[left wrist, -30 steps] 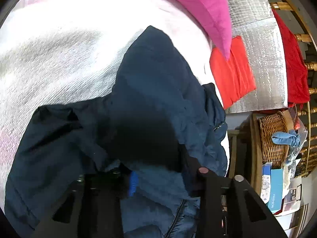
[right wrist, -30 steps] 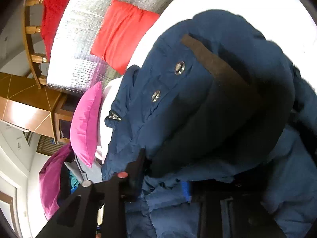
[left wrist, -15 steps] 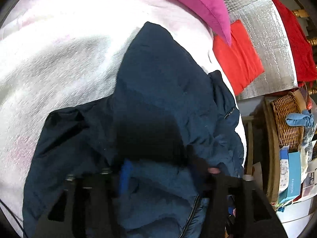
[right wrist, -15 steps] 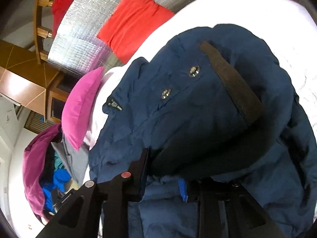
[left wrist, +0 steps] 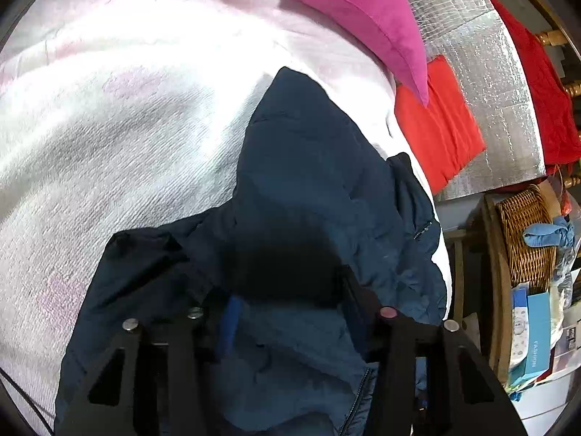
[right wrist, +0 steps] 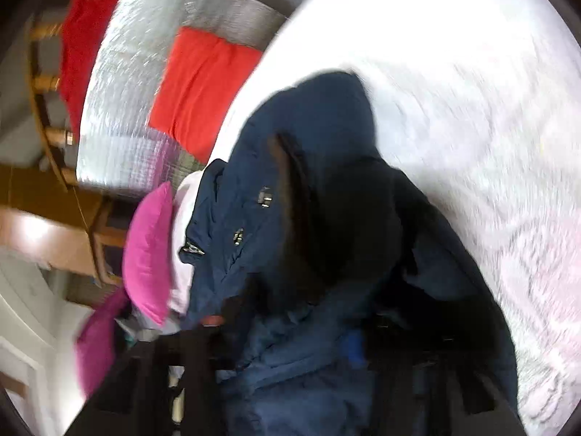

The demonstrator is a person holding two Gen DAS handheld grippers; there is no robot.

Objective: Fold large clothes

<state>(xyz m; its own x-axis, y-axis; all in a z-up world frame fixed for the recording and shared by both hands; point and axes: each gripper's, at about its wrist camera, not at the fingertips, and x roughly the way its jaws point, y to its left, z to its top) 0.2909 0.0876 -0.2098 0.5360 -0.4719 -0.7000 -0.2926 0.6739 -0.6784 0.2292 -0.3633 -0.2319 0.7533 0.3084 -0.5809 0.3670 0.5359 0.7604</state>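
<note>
A large navy padded jacket (left wrist: 316,196) lies bunched on a white bedspread (left wrist: 109,127). Its hood or folded flap points away from me. In the right wrist view the jacket (right wrist: 308,189) shows metal snaps and a dark strip, blurred by motion. My left gripper (left wrist: 290,312) stands wide open with jacket fabric lying between and over its fingers; the fingertips are hidden in the cloth. My right gripper (right wrist: 294,330) also stands open over the jacket, its tips buried in fabric. Neither visibly pinches the cloth.
A pink pillow (left wrist: 356,11) lies at the bed's far edge. A red cushion (left wrist: 435,127) sits on a silver quilted mat (left wrist: 483,72). A wicker basket (left wrist: 526,239) and boxes stand on a wooden shelf at right. Wooden furniture (right wrist: 54,196) shows in the right wrist view.
The right gripper has swung quickly and pulled back, so the jacket looks smaller and the view is blurred. The left view shifted slightly; the jacket flap stays put.
</note>
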